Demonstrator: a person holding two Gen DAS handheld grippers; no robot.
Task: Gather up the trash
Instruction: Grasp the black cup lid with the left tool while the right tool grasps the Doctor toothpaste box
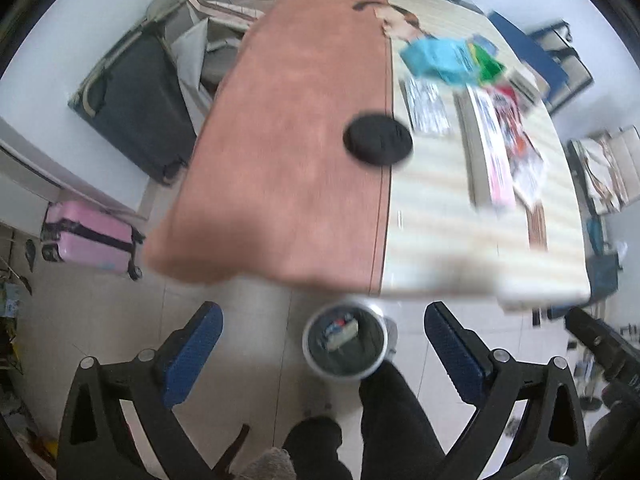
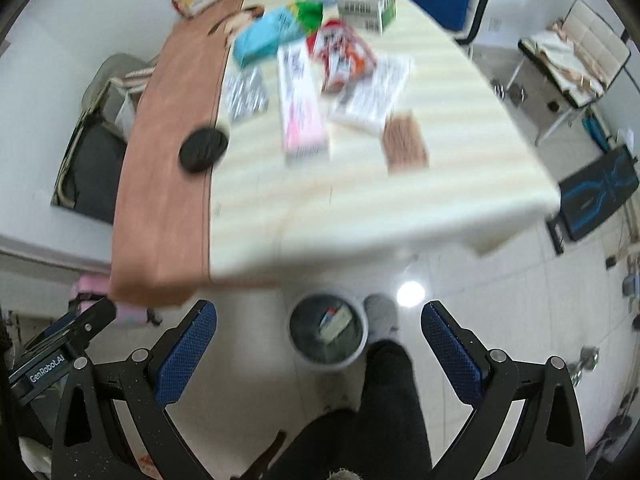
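Note:
A round grey trash bin (image 1: pixel 345 345) stands on the floor below the table's near edge, with a small box lying inside; it also shows in the right wrist view (image 2: pixel 328 330). Trash lies on the table's cream half: a blue packet (image 2: pixel 264 36), a red snack wrapper (image 2: pixel 342 54), a pink-and-white box (image 2: pixel 300 106), a silver foil packet (image 2: pixel 246 94), a brown wafer (image 2: pixel 404 142). My left gripper (image 1: pixel 322 354) is open and empty above the bin. My right gripper (image 2: pixel 318 354) is open and empty, also above the bin.
A black round lid (image 1: pixel 378 141) lies on the seam between the table's brown half (image 1: pixel 280 140) and cream half. A dark suitcase (image 1: pixel 140 108) and a pink suitcase (image 1: pixel 88 240) stand to the left. The person's dark-trousered leg (image 1: pixel 392 420) is beside the bin.

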